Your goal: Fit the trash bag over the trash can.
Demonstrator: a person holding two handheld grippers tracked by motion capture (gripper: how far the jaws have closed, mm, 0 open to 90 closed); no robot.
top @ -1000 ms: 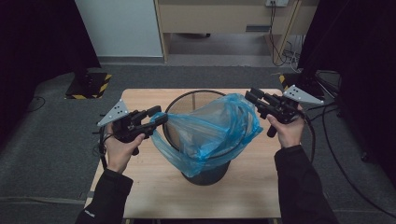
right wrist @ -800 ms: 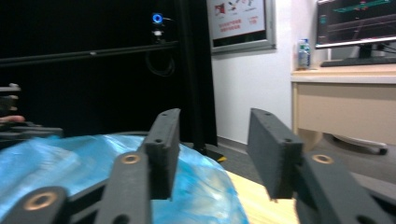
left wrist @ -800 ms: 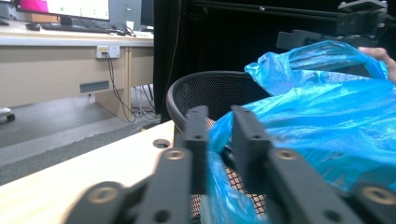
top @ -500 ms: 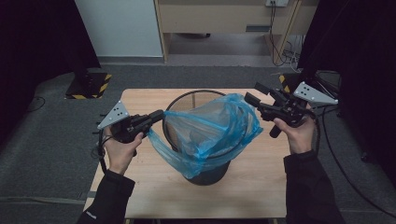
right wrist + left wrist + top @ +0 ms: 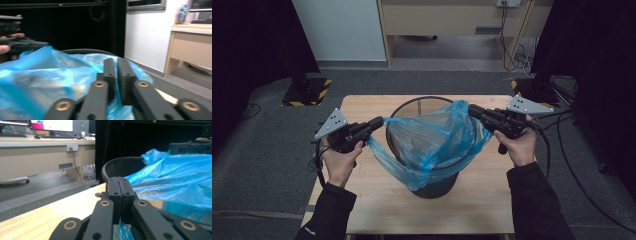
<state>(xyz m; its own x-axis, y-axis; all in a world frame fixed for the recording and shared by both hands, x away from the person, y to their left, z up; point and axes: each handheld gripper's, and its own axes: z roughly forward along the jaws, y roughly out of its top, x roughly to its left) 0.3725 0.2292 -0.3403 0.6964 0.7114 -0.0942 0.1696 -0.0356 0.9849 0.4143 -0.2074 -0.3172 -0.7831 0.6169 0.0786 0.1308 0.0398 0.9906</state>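
Observation:
A black mesh wastebasket (image 5: 438, 186) stands mid-table, and a blue plastic bag (image 5: 432, 135) is draped in and over it. At the basket's left, my left gripper (image 5: 381, 121) is shut on the bag's edge, with the film drawn taut over the rim. In the left gripper view the jaws (image 5: 117, 179) meet, and blue film (image 5: 175, 177) shows beneath them and beside the basket (image 5: 120, 166). On the right, my right gripper (image 5: 472, 109) has just been closing and now pinches the bag's upper edge. Its jaws (image 5: 117, 60) stand almost together over the bag (image 5: 37, 75).
The wooden table (image 5: 482, 200) has bare board in front of and beside the basket. Behind it are a desk (image 5: 447, 15), a white cabinet (image 5: 342, 30) and cables on the floor (image 5: 517, 55). A striped black-and-yellow base (image 5: 307, 92) sits at the left.
The right gripper opened, shifted slightly and shut on the bag's right edge. The left gripper shut on the left edge, and the bag is now stretched between the two.

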